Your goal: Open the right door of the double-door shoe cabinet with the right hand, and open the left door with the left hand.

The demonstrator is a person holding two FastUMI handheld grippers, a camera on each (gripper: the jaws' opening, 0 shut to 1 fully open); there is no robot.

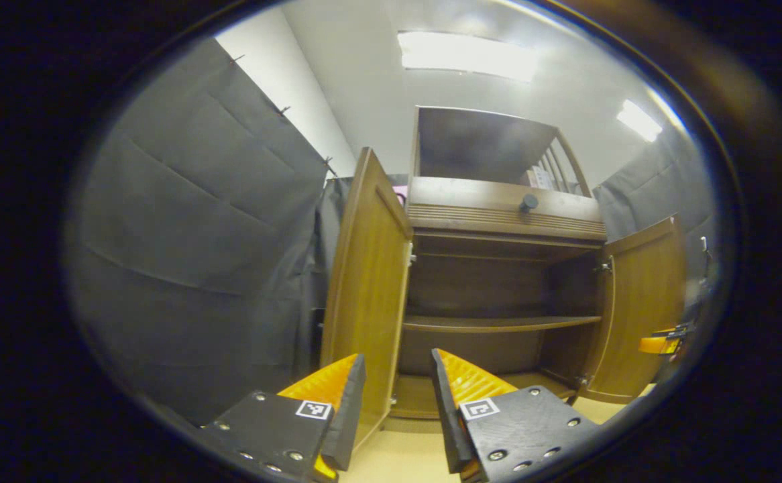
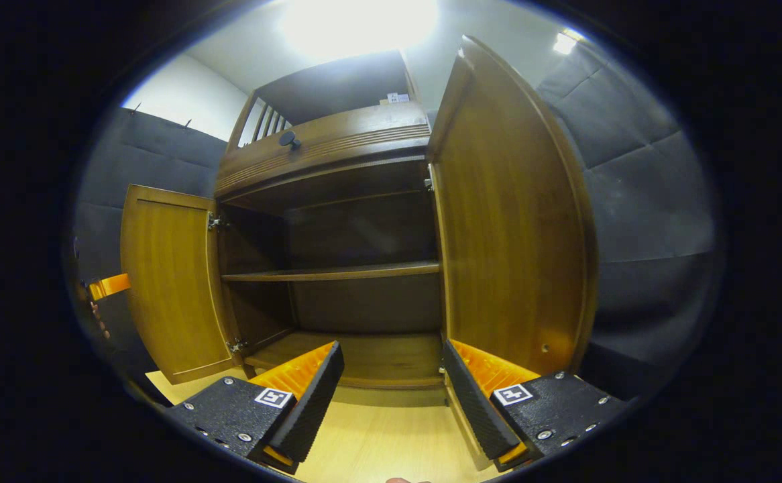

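The brown wooden shoe cabinet stands with both doors swung wide and its bare inner shelf exposed. In the left gripper view the left door is close ahead, its lower free edge just past my open left gripper, which holds nothing. The right door is farther off, with the right gripper beside it. In the right gripper view the right door rises just beyond my open, empty right gripper. The left door and the left gripper lie at the left.
Above the doors is a drawer front with a dark round knob. Dark cloth walls close in on both sides. The floor is light wood.
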